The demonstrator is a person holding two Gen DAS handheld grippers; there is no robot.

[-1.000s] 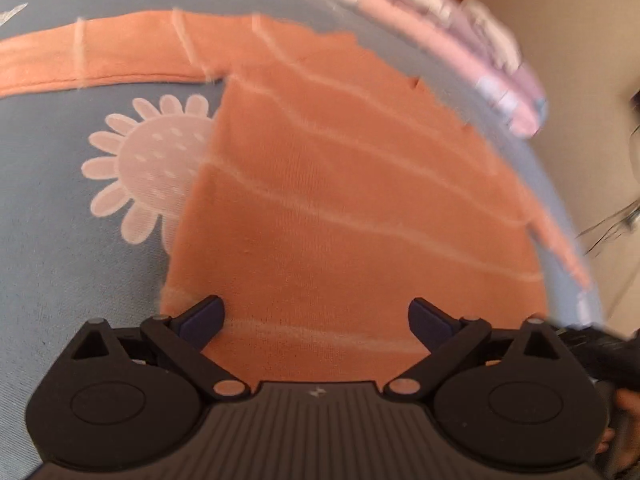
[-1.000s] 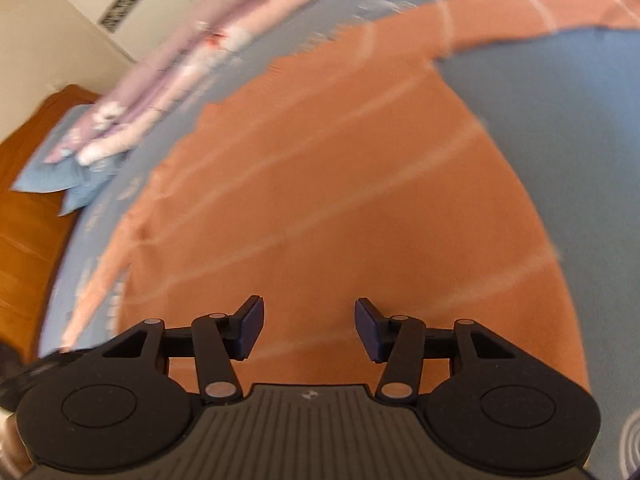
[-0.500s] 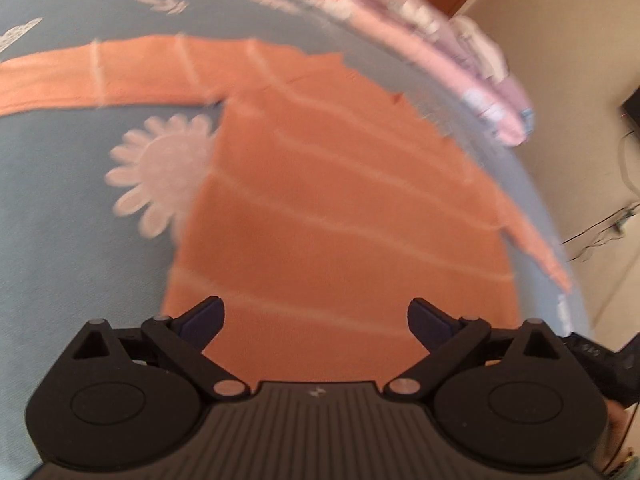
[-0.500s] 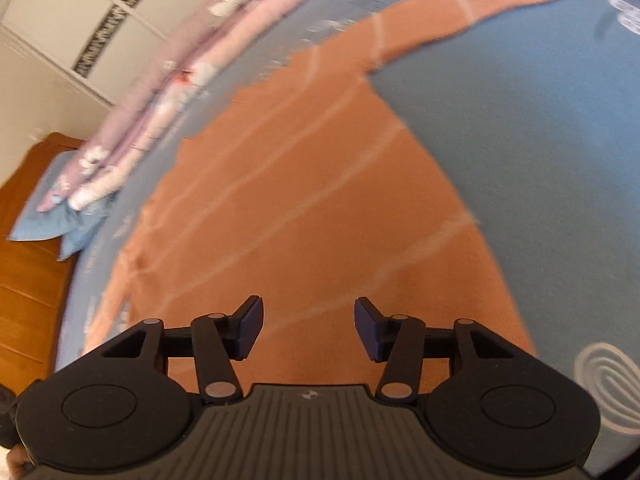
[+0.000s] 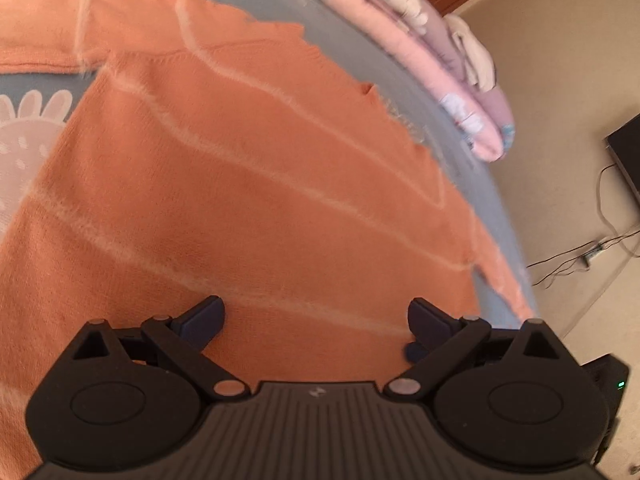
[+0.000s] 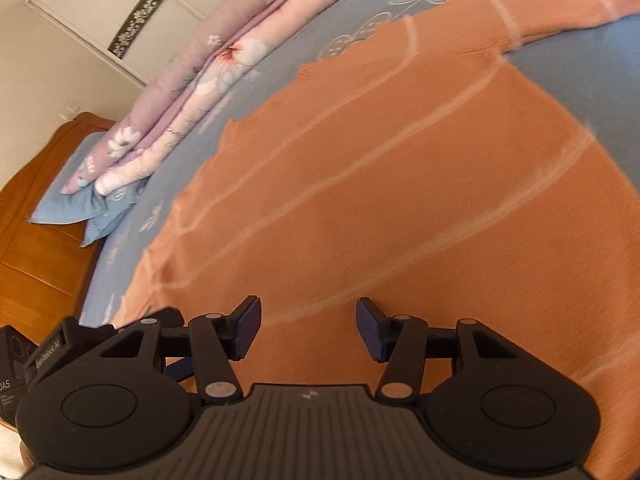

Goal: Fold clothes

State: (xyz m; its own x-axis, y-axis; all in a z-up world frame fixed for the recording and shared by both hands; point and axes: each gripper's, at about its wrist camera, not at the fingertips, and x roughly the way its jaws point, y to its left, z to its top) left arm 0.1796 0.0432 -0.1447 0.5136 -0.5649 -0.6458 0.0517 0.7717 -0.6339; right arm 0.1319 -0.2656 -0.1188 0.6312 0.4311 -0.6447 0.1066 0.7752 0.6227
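Both grippers, left gripper (image 5: 316, 316) and right gripper (image 6: 309, 326), are hovering with jaws apart and gripping nothing over an orange sweater (image 5: 248, 184) lying flat on a blue bedsheet (image 6: 592, 76).

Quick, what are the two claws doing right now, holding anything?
Left gripper: open, empty, above the sweater.
Right gripper: open, empty, above the same sweater.

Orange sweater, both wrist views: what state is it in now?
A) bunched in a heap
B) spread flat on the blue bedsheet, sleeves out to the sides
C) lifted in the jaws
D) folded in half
B: the orange sweater lies flat on the blue bedsheet, a sleeve stretched sideways, and both grippers' jaws are open with nothing between them.
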